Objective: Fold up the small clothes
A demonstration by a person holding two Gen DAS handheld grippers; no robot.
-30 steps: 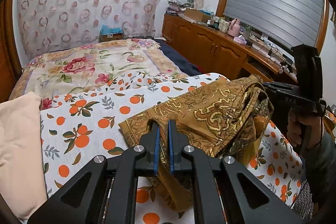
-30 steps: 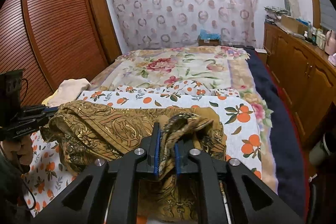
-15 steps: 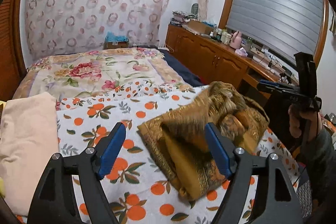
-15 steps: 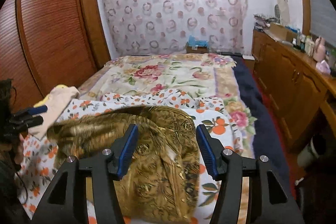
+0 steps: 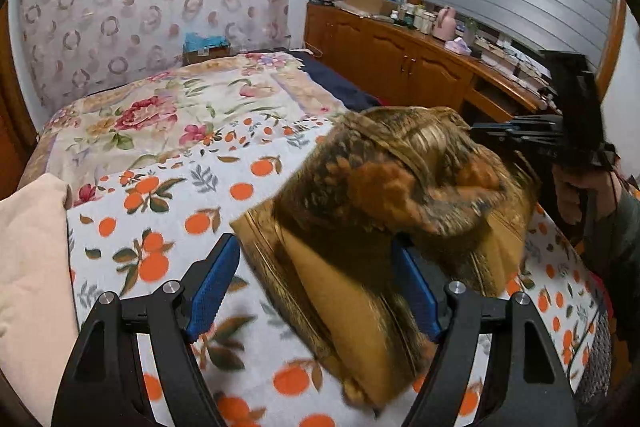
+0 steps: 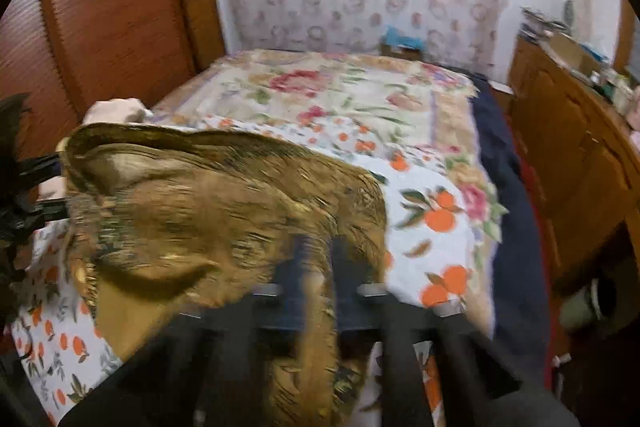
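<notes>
A brown and gold patterned garment (image 5: 392, 211) lies bunched on the orange-print cloth (image 5: 168, 227) on the bed. My left gripper (image 5: 316, 291) is open, its blue pads on either side of the garment's near edge, not clamping it. In the right wrist view the image is blurred; my right gripper (image 6: 318, 267) has its fingers close together with a strip of the garment (image 6: 224, 219) between them. The right gripper's body (image 5: 560, 139) shows at the right of the left wrist view, at the garment's far side.
A folded cream cloth (image 5: 28, 267) lies at the left of the bed. A floral quilt (image 5: 172, 107) covers the far half. A wooden cabinet (image 5: 400, 63) with clutter runs along the right. A wooden wardrobe (image 6: 108, 19) stands at the left.
Both grippers let go of the garment half a second ago. Now the right gripper has closed on it again and is moving fast; the left stays open and nearer the garment.
</notes>
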